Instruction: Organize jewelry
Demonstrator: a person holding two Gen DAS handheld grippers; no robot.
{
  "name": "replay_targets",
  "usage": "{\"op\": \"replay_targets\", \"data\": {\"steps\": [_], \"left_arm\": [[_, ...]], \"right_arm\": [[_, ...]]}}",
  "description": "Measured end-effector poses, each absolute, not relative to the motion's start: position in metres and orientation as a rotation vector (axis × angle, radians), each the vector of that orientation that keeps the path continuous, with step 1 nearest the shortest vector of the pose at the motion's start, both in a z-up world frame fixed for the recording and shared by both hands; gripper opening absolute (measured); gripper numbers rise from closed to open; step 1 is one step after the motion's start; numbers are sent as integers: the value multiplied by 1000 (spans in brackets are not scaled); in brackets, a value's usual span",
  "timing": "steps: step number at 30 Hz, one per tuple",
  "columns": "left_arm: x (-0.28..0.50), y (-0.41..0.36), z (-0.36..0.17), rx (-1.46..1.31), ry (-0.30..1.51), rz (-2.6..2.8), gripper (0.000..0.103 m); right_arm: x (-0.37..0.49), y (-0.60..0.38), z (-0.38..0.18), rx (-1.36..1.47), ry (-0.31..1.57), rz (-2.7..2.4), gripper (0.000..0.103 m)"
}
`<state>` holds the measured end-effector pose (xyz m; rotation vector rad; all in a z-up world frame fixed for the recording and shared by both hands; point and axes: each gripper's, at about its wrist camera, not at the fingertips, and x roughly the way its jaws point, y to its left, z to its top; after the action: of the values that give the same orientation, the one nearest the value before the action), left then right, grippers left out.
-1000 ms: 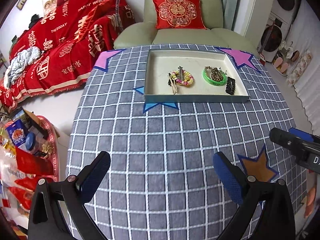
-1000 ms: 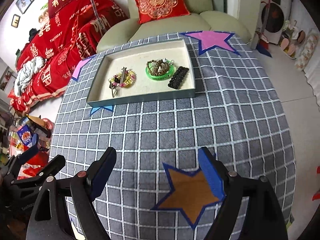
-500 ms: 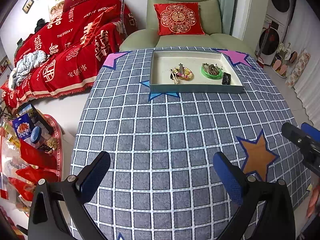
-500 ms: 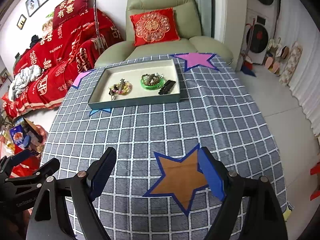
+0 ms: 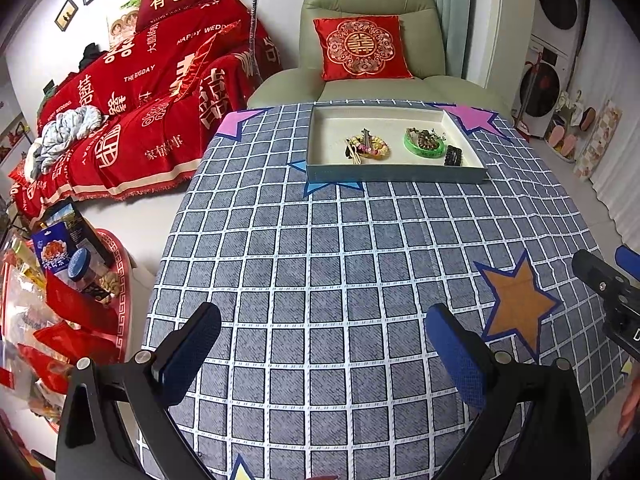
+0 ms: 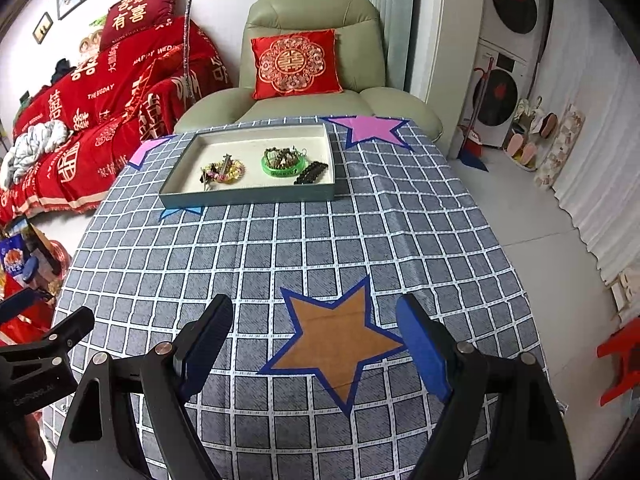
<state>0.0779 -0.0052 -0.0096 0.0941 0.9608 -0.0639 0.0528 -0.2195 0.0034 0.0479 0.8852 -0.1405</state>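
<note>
Worktop [image 5: 320,264]: covered with a grey checked cloth bearing coloured star patches, an orange star [image 6: 340,340] at the near side, pink ones at the far corners. Tray [image 6: 248,199]: shallow, rectangular, pale inside with grey-blue walls, set at the far edge of the worktop before a green armchair [image 6: 316,92] with a red cushion. Contents, all inside the tray: a multicoloured bead bracelet [image 6: 226,171] with a dark hairpin-like piece lying across it, toward the left; a green bangle [image 6: 282,168] with a brownish bead string heaped on it, in the middle; a black hair clip [image 6: 311,173] just beside the bangle, toward the right wall. The pieces lie gathered in the tray, none on the bare cloth, which reads as the jewelry already collected there. Left gripper [image 5: 320,344]: fingers spread wide, nothing between them, hovering over the near part of the cloth, well apart from the tray. Right gripper [image 6: 316,336]: fingers likewise wide apart and empty, poised above the orange star, also far from the tray. Both point downward at a slant toward the cloth, clear of every item; judged, a rest or stand-off posture. Beyond the worktop: a sofa under a red throw [image 5: 132,112] to the left.
</note>
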Motion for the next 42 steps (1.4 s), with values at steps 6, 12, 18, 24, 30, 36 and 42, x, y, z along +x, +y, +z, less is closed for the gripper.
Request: {"op": "replay_targets", "data": {"steps": [6,12,18,24,30,36,42], "left_arm": [[75,-7,-5,91,943,-66,103],[74,-7,-4,86,941,-67,103],[72,-6,-3,77,945,-61,103],[71,-6,-4,78,947,-61,103],[71,-7,-5,81,950,-62,103],[71,-7,-6,83,950,-64,103],[71,-7,-6,83,951,-64,103]], "right_arm": [[52,-217,7,52,867,-134,86],[51,-216,8,51,864,-125,86],[50,-214,9,50,866,-117,86],[50,-213,8,48,868,-114,86],[50,-213,8,49,873,-112,86],[50,-213,7,48,873,-113,86],[50,-213,8,48,874,-113,86]]}}
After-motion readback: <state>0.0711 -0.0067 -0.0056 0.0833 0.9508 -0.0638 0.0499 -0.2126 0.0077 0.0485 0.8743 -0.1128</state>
